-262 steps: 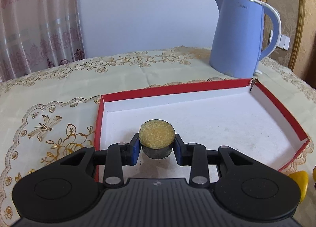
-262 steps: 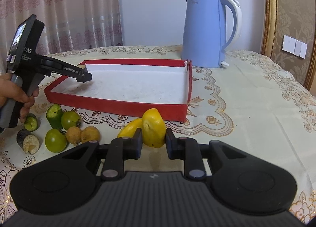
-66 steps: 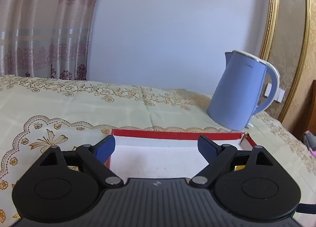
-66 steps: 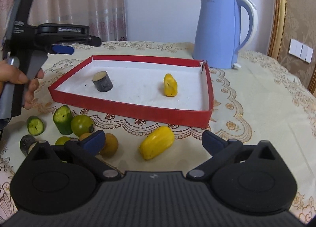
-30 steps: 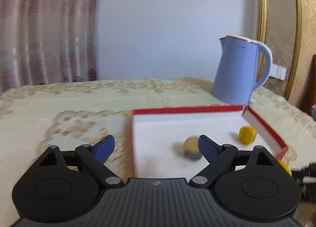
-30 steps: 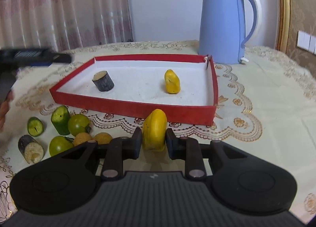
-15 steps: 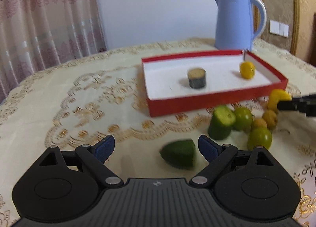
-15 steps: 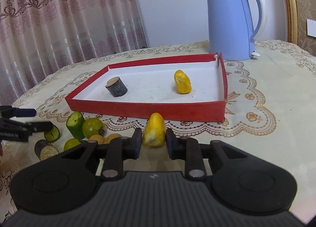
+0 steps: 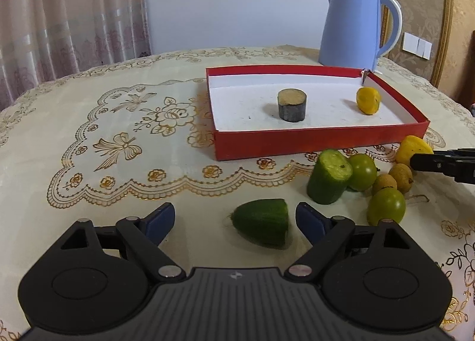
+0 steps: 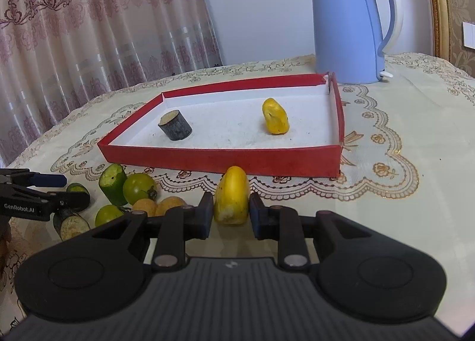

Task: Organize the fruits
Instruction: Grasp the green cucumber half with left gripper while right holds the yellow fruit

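Left gripper (image 9: 234,220) spread wide around the green piece (image 9: 261,225), lying crosswise between its fingers.
Right gripper (image 10: 231,211) clamps the yellow fruit (image 10: 231,203), red tray (image 10: 219,159) directly ahead.

The tablecloth (image 9: 118,139) is a smooth cream cloth with glossy gold embroidery; the tray (image 9: 297,145) looks like matt red card outside and matt white, lightly speckled, inside. The kettle (image 10: 347,29) is smooth satin blue plastic with a glossy white handle. The left gripper (image 9: 234,222) and right gripper (image 10: 231,213) are matt black plastic with bright metal pins and blue pads (image 9: 158,220); the green fruit piece (image 9: 261,223) has dull, finely rough skin, the yellow fruit (image 10: 231,195) smooth waxy skin.
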Demonstrator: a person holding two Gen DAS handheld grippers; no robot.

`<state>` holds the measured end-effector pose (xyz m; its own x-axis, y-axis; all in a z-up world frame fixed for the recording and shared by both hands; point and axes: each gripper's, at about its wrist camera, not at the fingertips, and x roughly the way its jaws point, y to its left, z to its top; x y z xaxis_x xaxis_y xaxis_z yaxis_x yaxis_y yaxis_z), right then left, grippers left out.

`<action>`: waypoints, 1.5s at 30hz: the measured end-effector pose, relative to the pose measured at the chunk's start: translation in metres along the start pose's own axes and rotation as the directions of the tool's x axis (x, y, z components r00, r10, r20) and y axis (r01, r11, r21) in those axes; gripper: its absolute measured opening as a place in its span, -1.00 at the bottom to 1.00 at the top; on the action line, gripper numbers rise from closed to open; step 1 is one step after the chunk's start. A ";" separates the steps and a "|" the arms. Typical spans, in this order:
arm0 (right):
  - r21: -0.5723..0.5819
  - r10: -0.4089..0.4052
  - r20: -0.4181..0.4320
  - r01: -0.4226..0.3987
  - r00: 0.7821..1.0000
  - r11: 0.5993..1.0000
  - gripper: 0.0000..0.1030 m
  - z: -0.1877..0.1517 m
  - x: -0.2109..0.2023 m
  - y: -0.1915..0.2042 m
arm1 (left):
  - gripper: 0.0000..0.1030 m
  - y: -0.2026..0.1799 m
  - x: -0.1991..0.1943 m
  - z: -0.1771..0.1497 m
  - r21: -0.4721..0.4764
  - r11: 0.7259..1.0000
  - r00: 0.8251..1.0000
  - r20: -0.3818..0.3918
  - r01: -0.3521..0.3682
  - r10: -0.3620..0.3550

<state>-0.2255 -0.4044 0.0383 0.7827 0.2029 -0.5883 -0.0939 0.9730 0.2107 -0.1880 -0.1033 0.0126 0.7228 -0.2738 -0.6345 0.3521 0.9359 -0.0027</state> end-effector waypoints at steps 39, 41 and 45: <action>0.004 -0.005 -0.020 0.005 1.000 1.000 -0.52 0.000 0.003 0.000 | -0.22 -0.017 -0.005 -0.001 0.074 0.994 0.997 -0.021 0.079 -0.078; 0.003 -0.006 -0.020 0.006 1.000 1.000 -0.52 0.000 0.003 0.000 | -0.22 -0.017 -0.007 0.002 0.084 0.994 0.997 -0.014 0.075 -0.074; 0.004 -0.005 -0.018 0.005 1.000 1.000 -0.52 0.000 0.003 0.001 | -0.22 -0.019 -0.015 0.020 0.110 0.992 0.997 0.032 0.066 -0.070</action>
<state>-0.2232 -0.4032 0.0365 0.7721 0.1997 -0.6033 -0.0872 0.9737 0.2107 -0.1938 -0.1218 0.0381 0.7150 -0.3452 -0.6079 0.4624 0.8857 0.0408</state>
